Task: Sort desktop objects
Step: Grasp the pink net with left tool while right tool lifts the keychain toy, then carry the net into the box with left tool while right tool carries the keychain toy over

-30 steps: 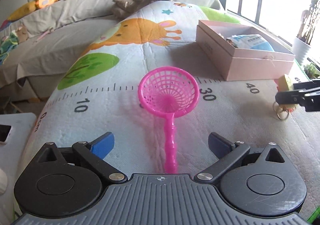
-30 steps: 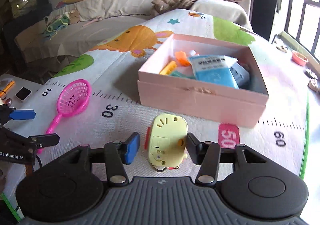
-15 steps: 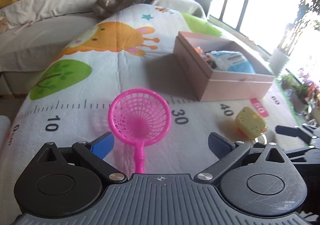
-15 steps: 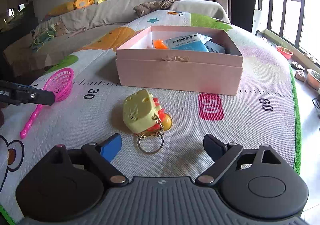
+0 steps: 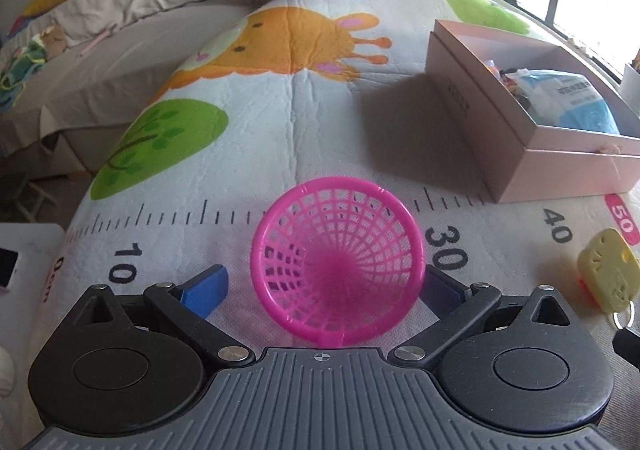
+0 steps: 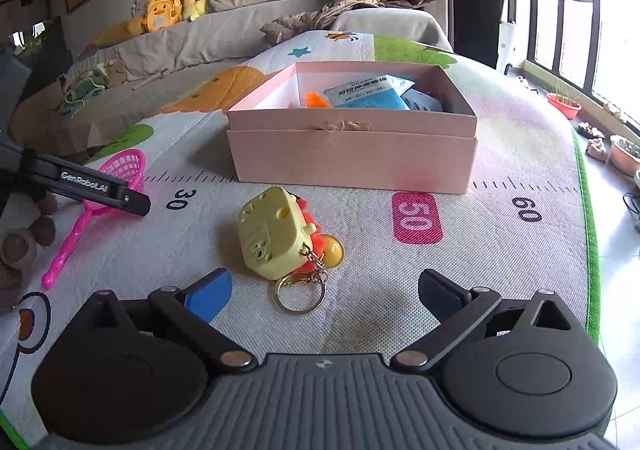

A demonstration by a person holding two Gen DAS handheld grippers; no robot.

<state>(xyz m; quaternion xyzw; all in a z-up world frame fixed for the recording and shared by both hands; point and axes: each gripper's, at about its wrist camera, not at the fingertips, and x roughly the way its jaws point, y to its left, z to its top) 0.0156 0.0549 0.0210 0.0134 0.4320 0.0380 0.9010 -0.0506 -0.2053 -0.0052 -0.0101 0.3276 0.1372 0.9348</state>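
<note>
While jaws of right gripper (image 6: 325,288) swing wider: nothing clamped, yellow keychain toy (image 6: 276,236) lying free on play mat (image 6: 500,250) just ahead, key ring (image 6: 299,296) between the tips w/o touching either. Toy near the "50" mark, close in front of pink cardboard box (image 6: 352,158); box holds blue-white packet (image 6: 366,92) & orange item. Left gripper (image 5: 323,284): jaws spread wide, pink toy net (image 5: 338,262) hoop between them; right edge of hoop overlaps right tip, contact not certain; no clamp. Net beside "30" mark, well left of box. Plush toys (image 6: 168,8) on sofa behind.
</note>
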